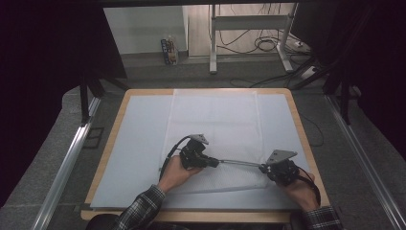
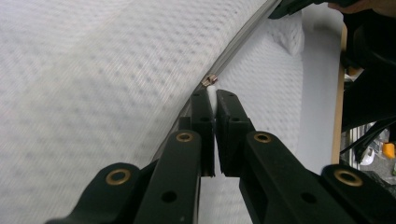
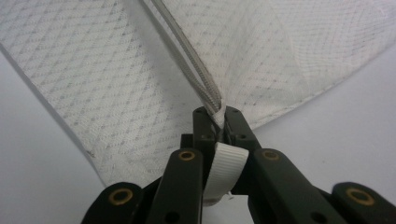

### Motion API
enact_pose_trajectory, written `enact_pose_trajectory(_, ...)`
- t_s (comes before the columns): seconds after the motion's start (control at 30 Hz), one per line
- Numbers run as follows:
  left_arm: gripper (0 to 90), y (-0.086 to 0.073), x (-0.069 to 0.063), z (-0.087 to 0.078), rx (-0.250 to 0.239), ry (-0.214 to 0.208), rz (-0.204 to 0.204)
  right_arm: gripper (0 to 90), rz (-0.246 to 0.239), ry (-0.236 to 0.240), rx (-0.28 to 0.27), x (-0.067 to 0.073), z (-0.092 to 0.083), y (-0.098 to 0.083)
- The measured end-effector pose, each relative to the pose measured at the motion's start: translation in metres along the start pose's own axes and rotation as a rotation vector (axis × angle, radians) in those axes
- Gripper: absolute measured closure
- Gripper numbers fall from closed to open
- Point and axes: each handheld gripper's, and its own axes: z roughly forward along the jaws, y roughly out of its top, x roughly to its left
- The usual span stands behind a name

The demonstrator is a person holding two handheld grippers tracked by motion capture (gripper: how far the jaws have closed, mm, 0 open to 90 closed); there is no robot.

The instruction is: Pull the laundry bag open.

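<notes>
Mesh bag (image 1: 215, 129), white, lies flat on the pale sheet (image 1: 139, 143) covering the counter (image 1: 109, 143), reaching from the far edge toward the near edge, slightly right of centre. From the high view I see its zipper (image 1: 239, 163) stretched taut as a straight line near the near edge, running between my two tools. Left tool (image 1: 213, 162) holds the zipper's left end; right tool (image 1: 263, 167) holds its right end, close to the counter's near right corner.

Left gripper view: left tool (image 2: 214, 100) has its jaws pressed together on a white zipper pull (image 2: 212, 93), with the small metal slider (image 2: 210, 80) just beyond the fingertips. Zipper (image 2: 238, 44) runs away diagonally across the mesh bag (image 2: 93, 84).

Right gripper view: right tool (image 3: 218, 116) is pinching the zipper's end, jaws nearly together. A white ribbed tab (image 3: 226, 170) hangs back between the jaws. Zipper (image 3: 191, 60) rises from the fingertips across the mesh bag (image 3: 93, 84), whose corner lies on the pale sheet (image 3: 336, 121).
</notes>
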Motion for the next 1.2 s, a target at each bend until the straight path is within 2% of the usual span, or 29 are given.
enact_pose_trajectory(0.07, 87.2, -0.005, 0.002, -0.006, -0.007, -0.001, -0.013, 84.4, -0.001, 0.002, 0.000, 0.000, 0.000, 0.000)
enact_pose_trajectory(0.2, 87.2, -0.009, 0.003, -0.012, -0.008, 0.010, -0.011, 84.4, 0.000, 0.002, -0.002, 0.000, 0.000, 0.000)
enact_pose_trajectory(0.67, 87.2, -0.020, 0.006, -0.023, -0.014, 0.045, -0.037, 84.4, -0.003, -0.001, 0.000, 0.000, 0.000, -0.001)
enact_pose_trajectory(1.1, 87.2, -0.032, 0.010, -0.037, -0.036, 0.053, -0.071, 84.4, 0.000, -0.001, 0.001, 0.000, -0.001, -0.001)
enact_pose_trajectory(1.2, 87.2, -0.034, 0.009, -0.039, -0.030, 0.066, -0.064, 84.3, 0.000, 0.001, 0.000, 0.000, 0.000, -0.001)
